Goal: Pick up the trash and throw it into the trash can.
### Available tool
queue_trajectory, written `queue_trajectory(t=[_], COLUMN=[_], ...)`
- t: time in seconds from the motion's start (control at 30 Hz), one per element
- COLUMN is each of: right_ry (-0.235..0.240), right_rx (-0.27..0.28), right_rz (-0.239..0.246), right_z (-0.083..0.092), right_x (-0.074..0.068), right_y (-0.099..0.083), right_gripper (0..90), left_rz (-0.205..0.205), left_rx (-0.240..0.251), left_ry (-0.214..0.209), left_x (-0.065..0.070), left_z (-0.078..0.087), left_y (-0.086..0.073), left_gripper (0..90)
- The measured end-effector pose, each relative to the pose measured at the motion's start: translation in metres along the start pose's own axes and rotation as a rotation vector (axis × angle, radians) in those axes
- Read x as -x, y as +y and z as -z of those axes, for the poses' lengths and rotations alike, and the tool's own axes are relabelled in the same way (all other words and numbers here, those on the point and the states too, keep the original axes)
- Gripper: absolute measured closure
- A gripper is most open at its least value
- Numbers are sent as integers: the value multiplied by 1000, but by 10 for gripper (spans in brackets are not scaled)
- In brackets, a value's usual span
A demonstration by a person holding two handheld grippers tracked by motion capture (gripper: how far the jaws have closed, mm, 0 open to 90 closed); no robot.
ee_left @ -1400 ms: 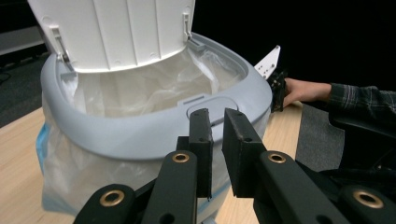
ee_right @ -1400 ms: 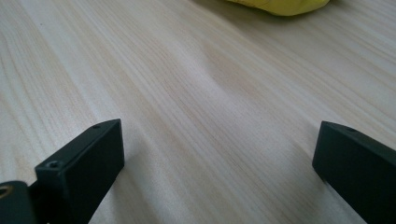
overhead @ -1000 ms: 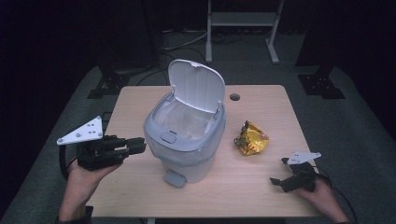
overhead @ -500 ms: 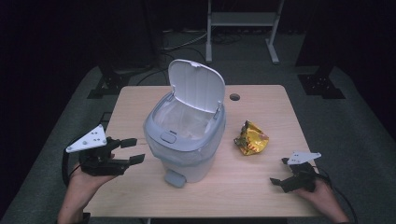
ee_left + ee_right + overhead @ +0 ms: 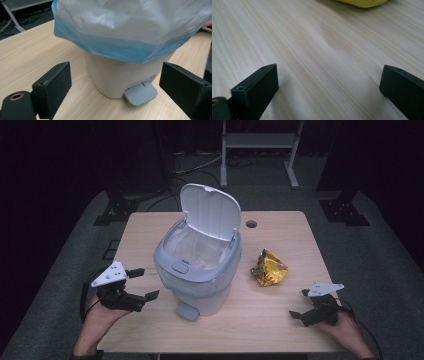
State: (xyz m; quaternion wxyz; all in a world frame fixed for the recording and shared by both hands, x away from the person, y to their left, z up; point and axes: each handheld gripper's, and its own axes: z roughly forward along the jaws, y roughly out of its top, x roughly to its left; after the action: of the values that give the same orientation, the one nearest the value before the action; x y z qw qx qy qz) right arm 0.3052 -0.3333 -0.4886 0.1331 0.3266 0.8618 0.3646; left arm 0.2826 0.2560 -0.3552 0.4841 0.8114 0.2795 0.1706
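Broadly, the light wooden rectangular table (image 5: 280, 320) fills the middle of the high view, and at its centre stands the pale grey plastic pedal bin (image 5: 200, 275), its hinged white lid (image 5: 210, 217) tipped up and open and a thin translucent liner bag (image 5: 130, 22) folded over its rim, blue-edged where it hangs down across the upper part of the left gripper view. To the right of the bin, apart from it, lies the crumpled yellow foil snack wrapper (image 5: 269, 268). At the foot of the bin, toward the lower edge of the frame, juts the small grey foot pedal (image 5: 187, 311).

At lower left the left gripper (image 5: 142, 284) points at the bin's base; its jaws have just been opening and now stand wide, with nothing between them, the bin body and pedal (image 5: 140, 94) framed ahead of them in the left gripper view. At lower right the right gripper (image 5: 299, 305) rests low over bare wood, jaws spread wide and empty, the wrapper's yellow edge (image 5: 362, 2) at the top of its own view.

The step in hand looks like the start of binning the wrapper, with the lid already up. The next move likely calls for the right gripper to travel up-frame to the wrapper, close on a raised crease, and carry it over the open mouth.
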Motion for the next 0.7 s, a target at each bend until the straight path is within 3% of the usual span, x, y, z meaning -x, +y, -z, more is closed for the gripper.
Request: queue_trajectory(t=[0.13,0.17,0.33,0.7], right_ry=[7,9,12,9], right_rx=[-1,-2,-1,0], right_rz=[7,11,14,8], right_z=[1,0,0,0], right_x=[0,0,1,0], right_y=[-1,0,0,0], right_gripper=[11,11,11,11], left_rz=[5,8,1,29], left_rx=[-7,-28,-60,-114], left_ry=[9,15,34,83], left_x=[-1,-1,-3,-5], left_z=[-9,-14,-23,-41], left_y=[-10,-16,-29,-55], left_gripper=[46,30,25,8])
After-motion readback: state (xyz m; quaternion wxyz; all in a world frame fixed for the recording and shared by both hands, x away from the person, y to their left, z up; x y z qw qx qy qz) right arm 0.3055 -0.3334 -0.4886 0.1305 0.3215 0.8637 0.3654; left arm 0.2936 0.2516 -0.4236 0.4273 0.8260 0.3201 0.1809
